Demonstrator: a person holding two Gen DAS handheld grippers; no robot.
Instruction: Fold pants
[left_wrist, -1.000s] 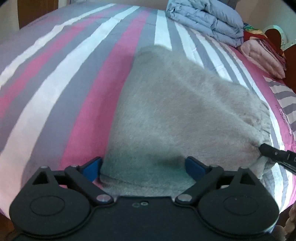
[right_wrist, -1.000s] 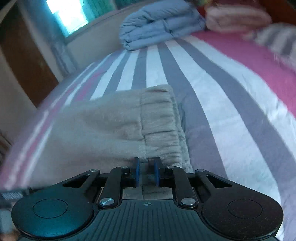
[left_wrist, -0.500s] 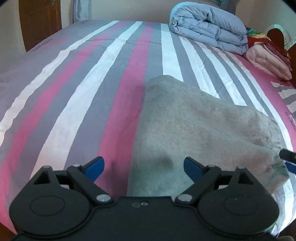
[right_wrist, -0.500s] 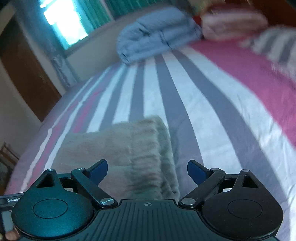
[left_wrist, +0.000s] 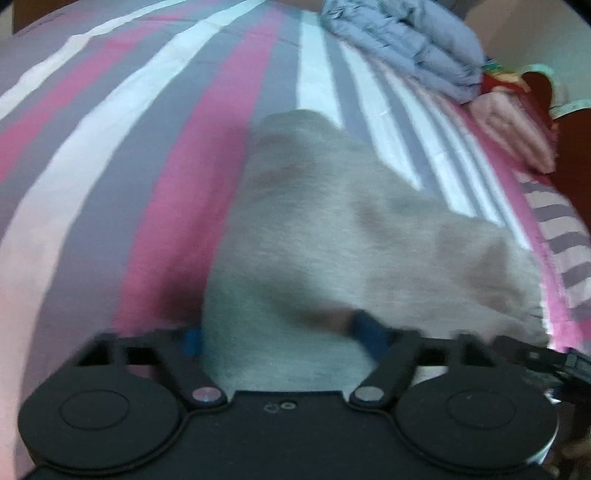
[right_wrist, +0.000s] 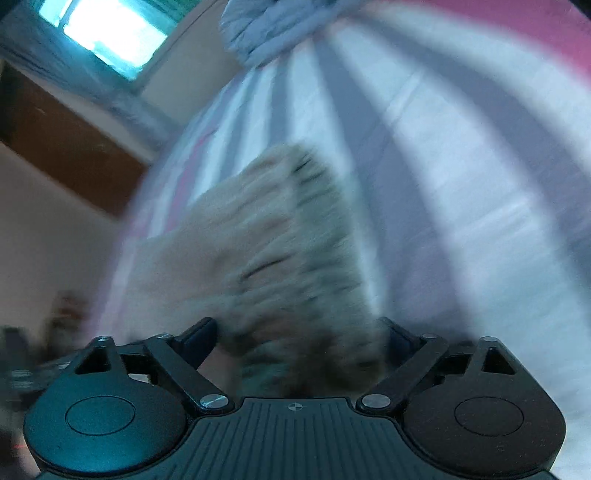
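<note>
The grey fleece pants (left_wrist: 332, 229) lie folded in a thick bundle on the striped bed sheet (left_wrist: 129, 147). My left gripper (left_wrist: 277, 338) is open, its blue-padded fingers spread on either side of the near edge of the bundle. In the right wrist view the pants (right_wrist: 266, 251) show their gathered elastic waistband end. My right gripper (right_wrist: 299, 341) is open, its fingers spread around that end. Both views are motion-blurred. The tip of the right gripper (left_wrist: 535, 356) shows at the lower right of the left wrist view.
A folded blue-grey quilt (left_wrist: 406, 40) lies at the far end of the bed, also in the right wrist view (right_wrist: 280, 26). Folded pink and red bedding (left_wrist: 517, 125) lies at the right. A wooden door (right_wrist: 62, 155) and a window (right_wrist: 107, 33) stand at the left.
My right gripper opened and let go of the waistband, then dropped back around that end. My left gripper lifted away and came back down around the near edge, still open.
</note>
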